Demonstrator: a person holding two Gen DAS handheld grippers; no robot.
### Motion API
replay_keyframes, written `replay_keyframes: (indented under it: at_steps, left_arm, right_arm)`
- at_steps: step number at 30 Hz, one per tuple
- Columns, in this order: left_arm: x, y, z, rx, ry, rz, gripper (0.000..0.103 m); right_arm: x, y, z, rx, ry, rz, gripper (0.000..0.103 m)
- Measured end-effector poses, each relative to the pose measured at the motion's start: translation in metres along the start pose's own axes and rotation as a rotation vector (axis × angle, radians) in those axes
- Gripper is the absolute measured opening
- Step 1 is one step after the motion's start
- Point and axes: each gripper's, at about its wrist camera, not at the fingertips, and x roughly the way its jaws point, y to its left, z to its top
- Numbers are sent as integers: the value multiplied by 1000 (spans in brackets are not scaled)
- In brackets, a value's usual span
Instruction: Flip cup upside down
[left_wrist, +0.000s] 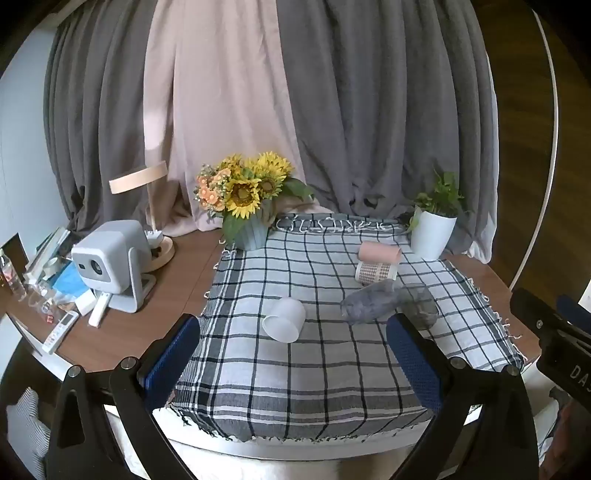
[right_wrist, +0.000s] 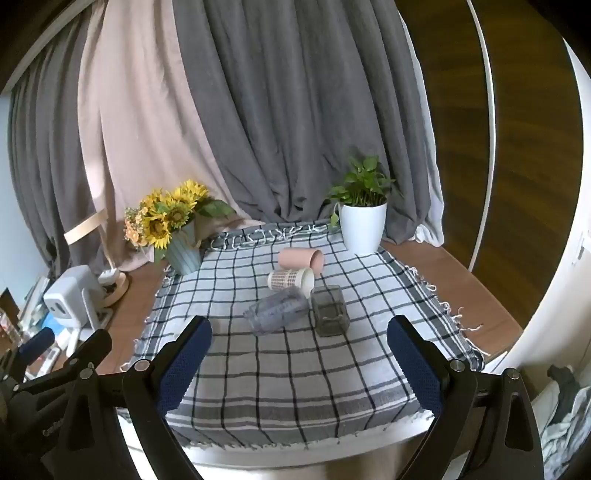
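Note:
A white translucent cup (left_wrist: 283, 319) lies on its side on the checked cloth (left_wrist: 314, 376), mouth toward me, just beyond my open left gripper (left_wrist: 295, 343); in the right wrist view the left finger hides it. To the right lie a clear bluish glass (left_wrist: 369, 301) (right_wrist: 277, 310), a dark square glass (left_wrist: 419, 304) (right_wrist: 329, 310), a patterned paper cup (left_wrist: 376, 272) (right_wrist: 291, 279) and a pink cup (left_wrist: 380, 252) (right_wrist: 301, 257), all on their sides. My right gripper (right_wrist: 299, 350) is open and empty, short of the glasses. It also shows at the left wrist view's right edge (left_wrist: 550, 332).
A sunflower vase (left_wrist: 251, 229) (right_wrist: 183, 251) stands at the cloth's back left and a white plant pot (left_wrist: 432, 236) (right_wrist: 364, 225) at the back right. A projector (left_wrist: 110, 262), lamp (left_wrist: 147, 206), remotes and clutter fill the brown table's left side. Curtains hang behind.

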Motion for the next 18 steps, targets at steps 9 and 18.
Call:
replay_keyframes:
  at_steps: [9, 18]
  left_arm:
    - [3, 2, -4, 2, 4, 11, 103]
    - [0, 2, 4, 21, -5, -3, 103]
  right_arm:
    - [1, 0, -5, -2, 5, 3, 96]
    - [1, 4, -6, 1, 1, 4, 96]
